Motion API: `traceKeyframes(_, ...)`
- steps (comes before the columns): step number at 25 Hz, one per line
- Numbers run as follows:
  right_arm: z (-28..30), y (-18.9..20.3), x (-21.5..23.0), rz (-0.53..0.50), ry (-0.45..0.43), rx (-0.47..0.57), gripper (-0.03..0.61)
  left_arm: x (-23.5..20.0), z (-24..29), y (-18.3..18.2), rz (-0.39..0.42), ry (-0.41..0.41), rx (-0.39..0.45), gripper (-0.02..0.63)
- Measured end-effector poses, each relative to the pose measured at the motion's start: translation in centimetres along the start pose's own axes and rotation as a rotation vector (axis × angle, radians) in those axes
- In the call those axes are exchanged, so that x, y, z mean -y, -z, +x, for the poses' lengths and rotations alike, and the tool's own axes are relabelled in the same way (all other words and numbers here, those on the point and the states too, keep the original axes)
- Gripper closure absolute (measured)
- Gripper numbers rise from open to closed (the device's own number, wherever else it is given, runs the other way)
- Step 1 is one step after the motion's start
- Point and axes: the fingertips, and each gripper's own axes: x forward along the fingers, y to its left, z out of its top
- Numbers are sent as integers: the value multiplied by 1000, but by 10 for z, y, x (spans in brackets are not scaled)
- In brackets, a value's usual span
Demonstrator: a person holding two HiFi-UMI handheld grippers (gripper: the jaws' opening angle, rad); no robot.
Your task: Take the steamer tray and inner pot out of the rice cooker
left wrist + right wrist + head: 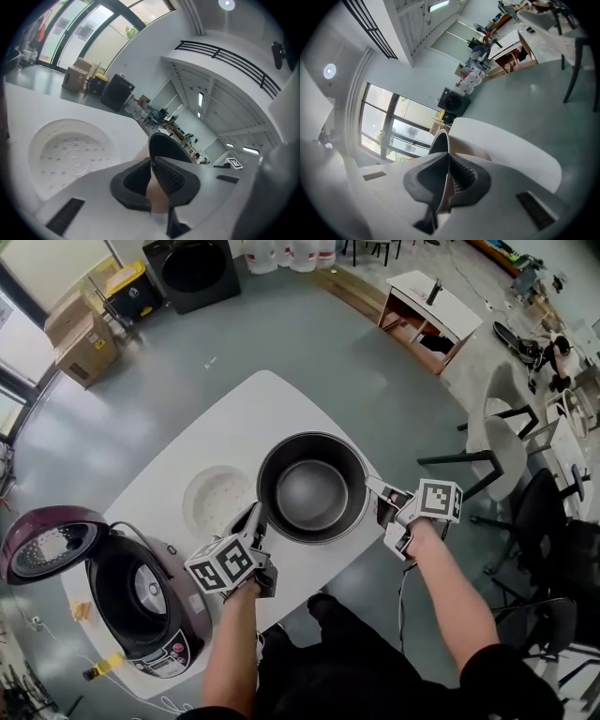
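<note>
- Head view: the inner pot [312, 488] is out of the rice cooker [141, 601] and sits over the white table [281, 399], near its front right edge. I can't tell whether its base touches the top.
- The left tongs [256, 519] pinch the pot's rim on the left side, and the right tongs [374, 487] pinch it on the right, so there's one grip on each side.
- The steamer tray [217, 501] lies flat on the table just left of the pot, between the pot and the cooker.
- The cooker stands at the table's front left corner with its lid [45, 542] swung wide open and its cavity bare.
- Left gripper view: the jaws are nearly together, clamped on the pot's thin dark rim with one pad inside and one outside. The white perforated steamer tray rests on the table to the left of them.
- Right gripper view: it's the same story here. The jaws are narrow and the pot's rim runs edge-on between the pads, firmly nipped. The pale table top stretches beyond, with grey floor past it.
</note>
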Motion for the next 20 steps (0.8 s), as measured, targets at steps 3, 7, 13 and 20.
traceKeyframes(3, 1, -1, 1, -46, 25, 6, 550, -1, 1, -3, -2, -8, 11, 567)
traceKeyframes(7, -9, -7, 5, -182, 117, 25, 459, -3, -12, -14, 88, -82, 35, 512)
traceKeyframes(13, -33, -24, -48, -514, 179, 91, 460, 30, -50, -56, 314, -140, 147, 499)
traceKeyframes(20, -25, -6, -203, -903, 85, 169, 552, 77, -140, -125, 501, -189, 332, 582)
